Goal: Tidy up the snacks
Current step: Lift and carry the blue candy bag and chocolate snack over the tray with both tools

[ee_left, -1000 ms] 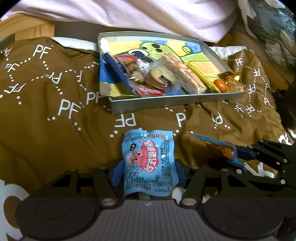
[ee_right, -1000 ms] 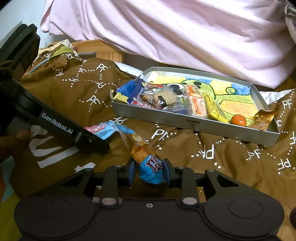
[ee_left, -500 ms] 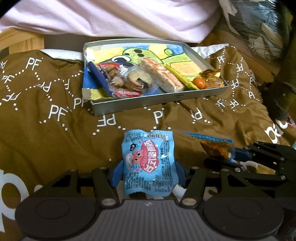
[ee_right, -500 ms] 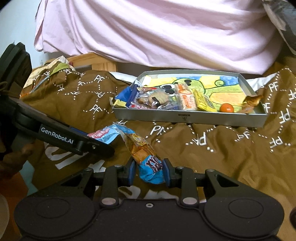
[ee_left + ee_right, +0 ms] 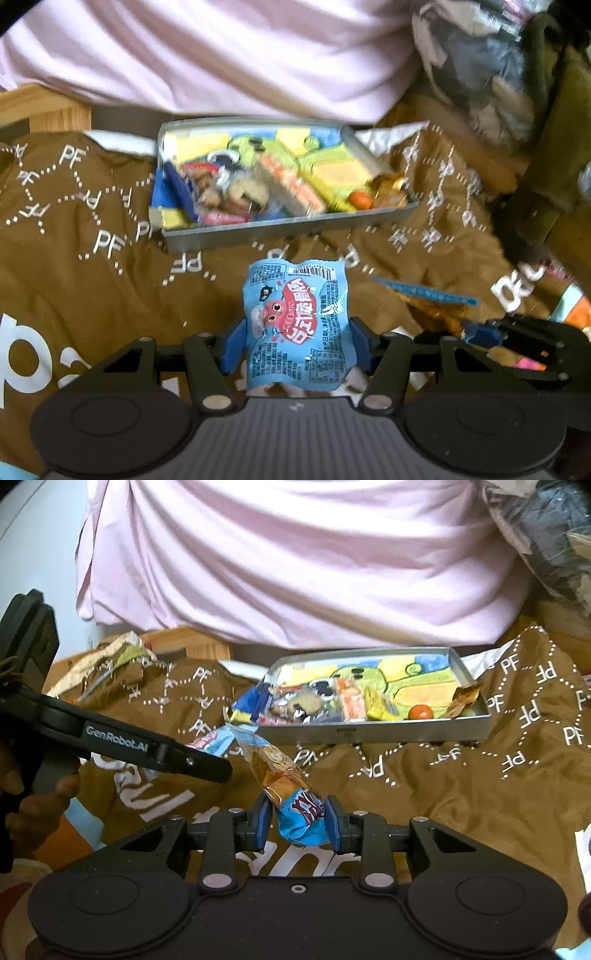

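In the left wrist view, the left gripper (image 5: 297,341) is clamped on a light blue, square plastic snack packet with a red cartoon print (image 5: 298,325), its blue-padded fingers (image 5: 233,345) pressing the packet's two sides low in the frame, at about six o'clock. At about four o'clock from it sits the right gripper (image 5: 480,332), seen side-on, with a long clear-and-blue snack wrapper holding orange-brown pieces (image 5: 424,299) reaching out of it toward ten o'clock.

In the right wrist view, the right gripper (image 5: 297,823) pinches the blue end of that long wrapper (image 5: 284,775) between its blue pads (image 5: 264,821); the rest of the wrapper rises toward eleven o'clock. The left gripper (image 5: 192,762) shows as a black arm marked "GenRobot.AI" coming in from nine o'clock, the light blue packet (image 5: 214,740) just visible past its tip. A hand (image 5: 33,801) grips its handle at the left edge.

Under both lies a rumpled brown cloth printed with white "PF" letters and dotted lines (image 5: 92,266).

Further out, at twelve o'clock, a shallow rectangular grey metal tray with a green-and-yellow cartoon picture on its floor (image 5: 373,733) rests on the cloth. In its near part lie several wrapped snacks: round biscuits in clear wrap (image 5: 308,703), an orange-and-white bar (image 5: 351,703), a yellow bar (image 5: 380,705), a small round orange sweet (image 5: 421,712) and a crumpled golden-brown wrapper (image 5: 461,698) at the right-hand corner. The left view is blurred here.

Beyond the tray, pale pink draped fabric (image 5: 295,561) fills the far side.
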